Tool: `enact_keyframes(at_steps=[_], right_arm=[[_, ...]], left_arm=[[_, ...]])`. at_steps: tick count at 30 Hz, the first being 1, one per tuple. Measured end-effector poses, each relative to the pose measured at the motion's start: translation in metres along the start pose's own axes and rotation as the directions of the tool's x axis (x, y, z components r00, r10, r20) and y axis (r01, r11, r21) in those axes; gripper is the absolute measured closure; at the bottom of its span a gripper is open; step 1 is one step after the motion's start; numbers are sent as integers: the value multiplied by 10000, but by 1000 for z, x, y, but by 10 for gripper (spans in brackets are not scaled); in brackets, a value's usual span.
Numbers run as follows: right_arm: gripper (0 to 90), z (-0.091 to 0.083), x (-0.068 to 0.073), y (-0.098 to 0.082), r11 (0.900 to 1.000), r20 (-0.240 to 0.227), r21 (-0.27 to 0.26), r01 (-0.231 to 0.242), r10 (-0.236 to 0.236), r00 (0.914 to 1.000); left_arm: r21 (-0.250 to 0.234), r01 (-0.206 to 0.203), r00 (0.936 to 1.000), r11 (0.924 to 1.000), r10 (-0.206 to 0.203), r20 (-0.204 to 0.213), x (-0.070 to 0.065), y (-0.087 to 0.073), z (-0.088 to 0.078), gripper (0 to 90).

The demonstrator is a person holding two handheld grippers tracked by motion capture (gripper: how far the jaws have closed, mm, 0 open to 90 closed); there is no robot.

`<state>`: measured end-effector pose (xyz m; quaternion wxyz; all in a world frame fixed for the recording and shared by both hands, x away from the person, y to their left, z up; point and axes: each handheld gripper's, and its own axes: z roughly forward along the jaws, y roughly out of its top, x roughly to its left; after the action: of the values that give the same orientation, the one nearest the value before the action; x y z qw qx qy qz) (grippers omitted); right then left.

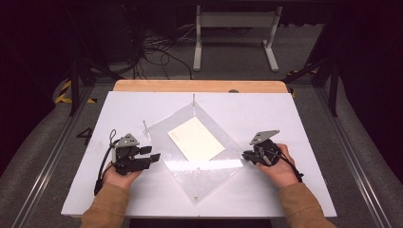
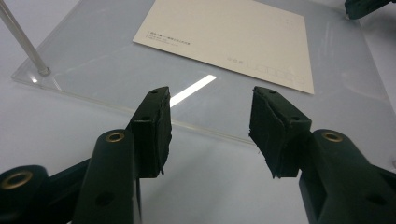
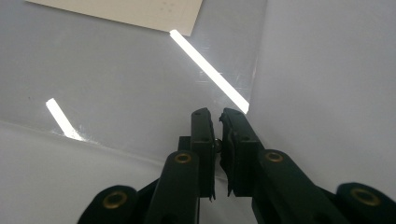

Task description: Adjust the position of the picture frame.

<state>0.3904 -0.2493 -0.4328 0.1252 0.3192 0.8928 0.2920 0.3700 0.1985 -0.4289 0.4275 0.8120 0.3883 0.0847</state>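
A clear acrylic plate [image 1: 209, 171] lies cornerwise on the white table, with a cream card [image 1: 195, 138] at its middle. Thin upright posts stand at its left corner [image 1: 144, 124] and far corner [image 1: 193, 100]. My left gripper [image 1: 154, 153] sits just off the plate's left edge, open with nothing between its fingers. In the left gripper view its jaws [image 2: 210, 112] point over the plate [image 2: 93, 56] toward the card [image 2: 233, 32]. My right gripper [image 1: 244, 154] is at the plate's right corner. Its jaws [image 3: 215, 116] are shut on a small pin there, over the plate [image 3: 116, 84].
The white table board [image 1: 266, 114] has bare room on every side of the plate and a wooden strip [image 1: 199, 86] along its far edge. Beyond it stand a white frame [image 1: 235, 21] and loose cables [image 1: 157, 52] on the floor. Metal rails run along both sides.
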Motion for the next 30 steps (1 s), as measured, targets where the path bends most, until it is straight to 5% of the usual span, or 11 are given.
enact_keyframes(at_steps=[8, 18, 20, 25, 28, 30], right_arm=[[828, -4, 19, -2, 9996, -462, 213, 181, -171, 9988], [828, -8, 65, -5, 9951, -1365, 335, 928, -874, 9868], [828, -7, 73, -3, 9931, -1542, 387, 1110, -1039, 9826], [834, -5, 84, 1, 9877, -1673, 441, 1501, -1408, 9758], [834, -5, 83, 0, 9889, -1755, 419, 1425, -1331, 9754], [834, -5, 83, 0, 9889, -1762, 415, 1426, -1333, 9753]], left_arm=[[8, 65, 10000, 10000, -65, -28, 3, -1, -1, 487], [243, 540, 9971, 9982, -525, -559, 13, -4, -2, 494], [321, 856, 9928, 9958, -825, -863, 20, -6, -4, 495], [484, 1946, 9712, 9797, -1856, -1497, 36, -13, -7, 469], [545, 2426, 9619, 9686, -2329, -1431, 43, -16, -6, 440], [698, 2522, 9619, 9652, -2422, -1267, 41, -16, -1, 425]])
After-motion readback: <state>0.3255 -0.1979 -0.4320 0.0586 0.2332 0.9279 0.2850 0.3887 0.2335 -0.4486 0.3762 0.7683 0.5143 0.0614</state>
